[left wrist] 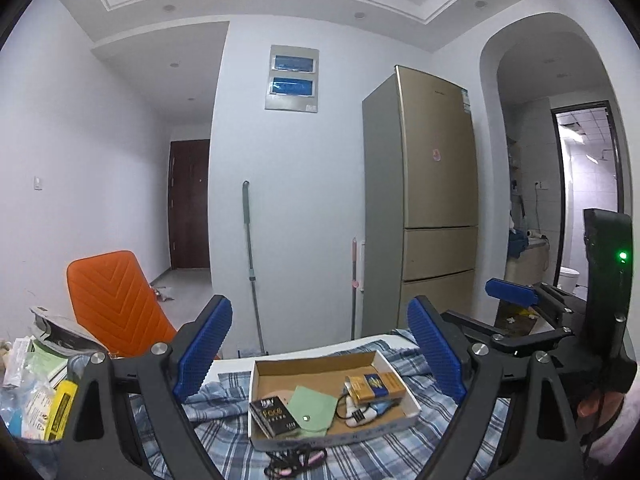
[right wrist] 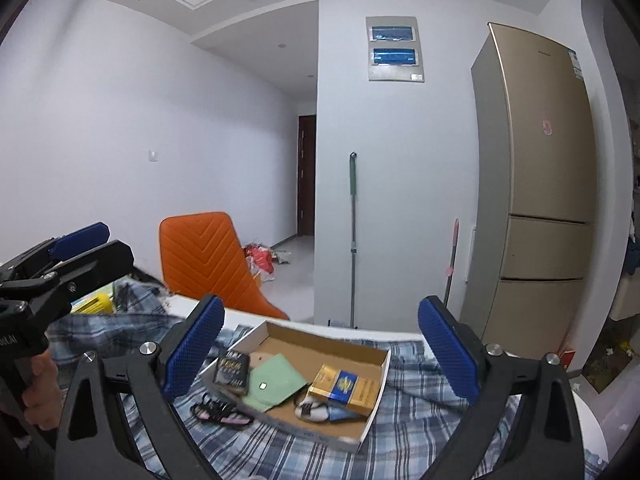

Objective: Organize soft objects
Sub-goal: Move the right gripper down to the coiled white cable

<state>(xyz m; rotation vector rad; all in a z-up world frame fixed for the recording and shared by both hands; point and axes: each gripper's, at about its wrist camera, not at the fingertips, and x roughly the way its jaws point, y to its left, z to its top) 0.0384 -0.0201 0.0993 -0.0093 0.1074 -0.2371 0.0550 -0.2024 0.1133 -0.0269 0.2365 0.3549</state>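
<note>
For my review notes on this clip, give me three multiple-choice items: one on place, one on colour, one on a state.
1. Where does the shallow cardboard box sit?
A. on the blue plaid cloth
B. on the orange chair
C. on the floor

2. What colour is the flat snap pouch in the box?
A. red
B. pale green
C. black

3. How do the jaws of the left gripper and right gripper stand?
A. both clamp the cloth
B. one grips the box
C. both open, holding nothing

Answers: 1 A, plaid fabric shows around the box; 2 B, it reads pale green in both views; 3 C, the blue pads stand wide apart above the table.
</note>
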